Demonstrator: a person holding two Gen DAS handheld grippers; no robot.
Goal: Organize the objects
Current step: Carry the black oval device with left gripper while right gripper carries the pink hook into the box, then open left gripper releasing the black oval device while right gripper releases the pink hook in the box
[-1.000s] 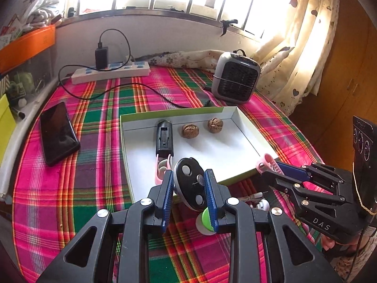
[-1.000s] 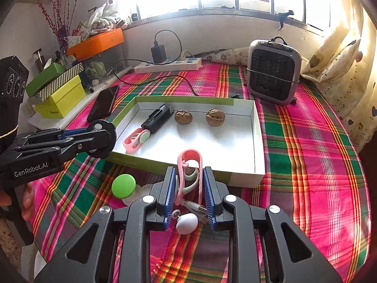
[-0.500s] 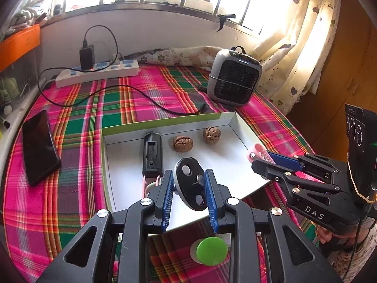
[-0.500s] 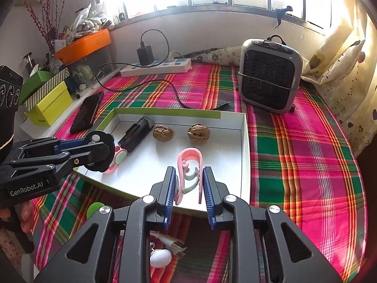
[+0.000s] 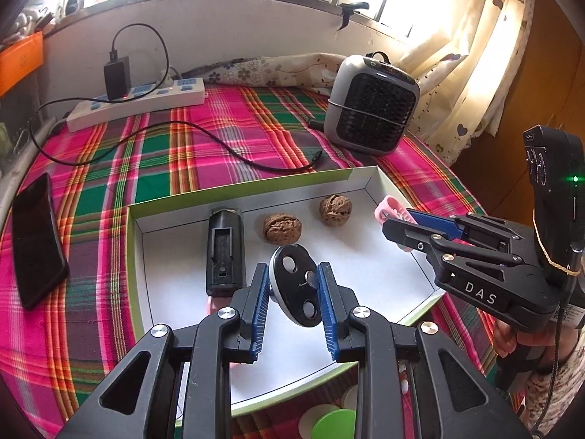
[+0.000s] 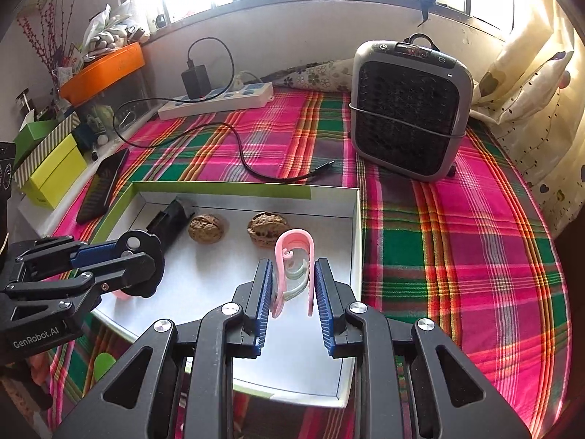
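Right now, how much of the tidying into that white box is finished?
Done: two walnuts and a black case lie in the box. In hand: left gripper grips a black disc, right gripper a pink clip. Left: green lid outside.

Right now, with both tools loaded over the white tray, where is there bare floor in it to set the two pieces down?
The tray is bare across its near half, below the two walnuts, and along its right wall. Its left side is crowded: the black case lies there with a pink clip at its near end.
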